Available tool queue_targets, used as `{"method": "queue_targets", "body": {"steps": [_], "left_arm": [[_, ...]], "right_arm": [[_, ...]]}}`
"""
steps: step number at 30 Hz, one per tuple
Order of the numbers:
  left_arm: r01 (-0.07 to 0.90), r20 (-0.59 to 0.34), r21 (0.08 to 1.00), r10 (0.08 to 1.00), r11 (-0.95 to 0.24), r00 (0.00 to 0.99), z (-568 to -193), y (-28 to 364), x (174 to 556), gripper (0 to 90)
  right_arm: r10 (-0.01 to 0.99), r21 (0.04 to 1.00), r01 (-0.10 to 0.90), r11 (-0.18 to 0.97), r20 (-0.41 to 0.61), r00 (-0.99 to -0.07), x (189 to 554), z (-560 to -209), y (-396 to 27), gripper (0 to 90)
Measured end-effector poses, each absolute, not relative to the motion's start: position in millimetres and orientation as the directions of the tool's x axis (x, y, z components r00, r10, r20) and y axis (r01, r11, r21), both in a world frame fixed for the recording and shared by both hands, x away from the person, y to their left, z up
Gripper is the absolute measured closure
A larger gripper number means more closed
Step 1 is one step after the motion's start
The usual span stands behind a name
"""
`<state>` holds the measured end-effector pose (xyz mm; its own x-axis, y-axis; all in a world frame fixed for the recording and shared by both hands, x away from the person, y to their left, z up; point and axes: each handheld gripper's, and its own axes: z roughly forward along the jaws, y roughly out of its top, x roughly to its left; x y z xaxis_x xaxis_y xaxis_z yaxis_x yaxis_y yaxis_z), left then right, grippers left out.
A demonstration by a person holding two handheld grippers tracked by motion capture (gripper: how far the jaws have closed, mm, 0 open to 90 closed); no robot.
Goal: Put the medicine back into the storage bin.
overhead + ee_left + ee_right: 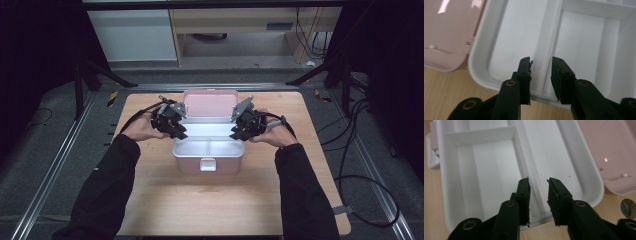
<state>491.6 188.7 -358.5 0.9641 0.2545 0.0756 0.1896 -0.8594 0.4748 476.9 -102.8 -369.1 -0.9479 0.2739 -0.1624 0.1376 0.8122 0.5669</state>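
Pink box [208, 159], lid [210, 104] up, white tray [207, 146] inside, on wooden bench [165, 200]; left hand-held gripper [180, 134] and right hand-held gripper [234, 135] both apart over the tray's ends, clamping nothing.

Box [207, 161] pink outside, lid [209, 103] pink, tray [524, 32] inside white. Latch [207, 164] white. Table [210, 200] light wood grain. Both grippers black. Sleeves [107, 190] black.
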Motion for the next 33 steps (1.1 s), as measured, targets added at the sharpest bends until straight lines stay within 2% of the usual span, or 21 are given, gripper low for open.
{"method": "queue_targets", "body": {"steps": [2,4,8,14,21,26,33], "left_arm": [[0.215,0.080,0.493,0.290,-0.843,0.954,-353.5,193.1,491.5,59.3],[0.231,0.094,0.507,0.319,-0.830,0.943,-349.9,196.7,491.0,56.4],[0.267,0.113,0.523,0.376,-0.809,0.920,-344.9,201.2,492.1,49.1],[0.346,0.127,0.574,0.498,-0.742,0.858,-341.2,205.3,496.7,39.2],[0.463,0.103,0.629,0.657,-0.625,0.747,-342.3,215.4,505.6,29.5],[0.497,0.070,0.665,0.709,-0.558,0.702,-342.7,222.7,514.7,26.6],[0.543,0.014,0.699,0.768,-0.466,0.641,-351.7,224.1,531.6,24.2]], "right_arm": [[0.312,0.589,0.154,0.793,-0.177,-0.933,475.7,-365.0,-106.2,57.2],[0.355,0.622,0.179,0.763,-0.171,-0.919,474.5,-361.8,-109.7,53.4],[0.436,0.667,0.228,0.709,-0.161,-0.886,471.6,-358.4,-115.1,40.4],[0.521,0.687,0.272,0.674,-0.181,-0.834,468.2,-356.5,-123.2,27.7],[0.652,0.734,0.340,0.588,-0.182,-0.736,472.1,-351.7,-134.7,22.0],[0.733,0.783,0.379,0.493,-0.140,-0.666,478.8,-350.8,-140.4,18.9],[0.796,0.797,0.423,0.432,-0.116,-0.594,493.7,-356.6,-138.2,17.4]]}}
